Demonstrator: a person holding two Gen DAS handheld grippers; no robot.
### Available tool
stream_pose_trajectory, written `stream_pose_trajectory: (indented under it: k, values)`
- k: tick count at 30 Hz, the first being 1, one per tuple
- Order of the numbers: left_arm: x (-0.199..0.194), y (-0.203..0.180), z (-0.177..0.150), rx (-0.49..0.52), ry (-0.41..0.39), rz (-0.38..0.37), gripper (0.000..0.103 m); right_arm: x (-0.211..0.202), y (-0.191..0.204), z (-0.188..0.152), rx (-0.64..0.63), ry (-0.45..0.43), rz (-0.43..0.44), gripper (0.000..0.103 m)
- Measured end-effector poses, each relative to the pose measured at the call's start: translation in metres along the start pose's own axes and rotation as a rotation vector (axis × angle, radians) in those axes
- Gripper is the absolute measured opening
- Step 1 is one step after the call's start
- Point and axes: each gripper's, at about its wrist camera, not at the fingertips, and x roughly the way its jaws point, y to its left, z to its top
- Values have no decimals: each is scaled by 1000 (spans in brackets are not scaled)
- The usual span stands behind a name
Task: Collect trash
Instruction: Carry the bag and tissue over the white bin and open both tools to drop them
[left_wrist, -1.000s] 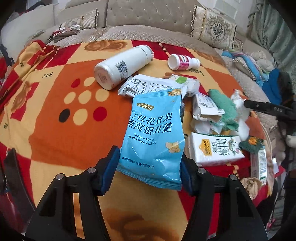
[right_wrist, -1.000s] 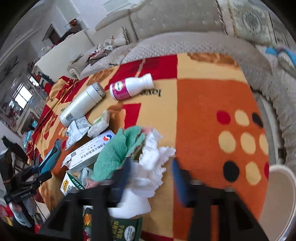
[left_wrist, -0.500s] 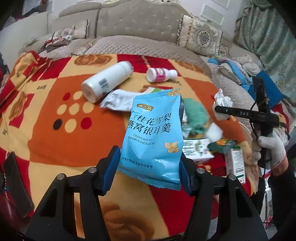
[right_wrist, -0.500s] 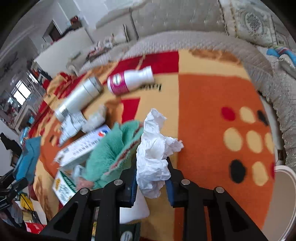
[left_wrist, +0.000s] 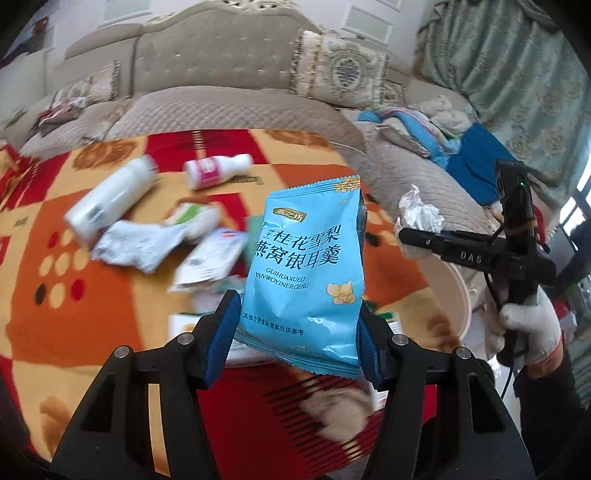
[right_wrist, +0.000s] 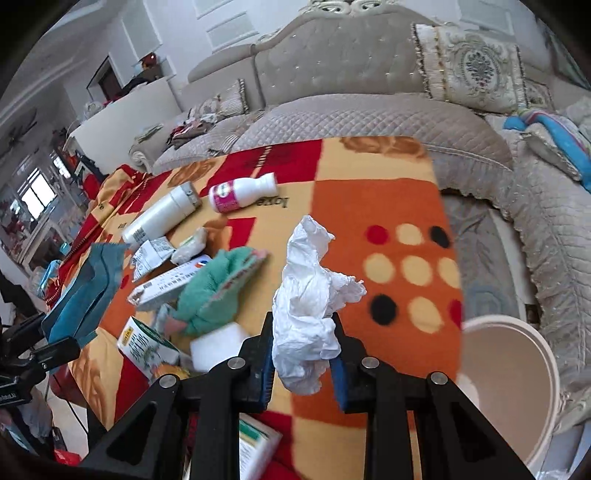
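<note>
A second ago my right jaws stood apart; now my right gripper (right_wrist: 303, 354) clamps the white tissue (right_wrist: 310, 295), lifted. My left gripper (left_wrist: 295, 332) grips the blue packet (left_wrist: 306, 266), reading "GUIHUAXUELI YANWOYINERGENG", at twelve o'clock.

- The blue snack packet (left_wrist: 304, 273) stands upright in the centre of the left wrist frame, with dark printed characters on its front; it is held up off the blanket at its lower edge.
- The crumpled white tissue (right_wrist: 312, 306) stands in the centre of the right wrist frame, lifted.
- A tall white bottle (right_wrist: 159, 218) and a small white bottle with pink label (right_wrist: 242, 192) lie on their sides at upper left.
- A green cloth (right_wrist: 218, 288), a long white box (right_wrist: 168, 284) and a torn white wrapper (right_wrist: 151, 254) lie together at centre left.
</note>
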Motion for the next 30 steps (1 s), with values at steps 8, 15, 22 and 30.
stream_pose_trajectory:
  k: [8, 15, 22, 30]
  values:
    - [28, -77, 10, 54, 31, -81, 57, -36, -58, -27, 48, -13, -103, 24]
    - [59, -143, 14, 97, 71, -126, 57, -52, -117, -56, 129, 15, -183, 24]
    - [97, -204, 12, 137, 115, -149, 57, -60, -163, -86, 208, 48, -218, 24]
    - [132, -228, 4, 143, 145, -155, 57, -46, -194, -100, 284, 86, -232, 24]
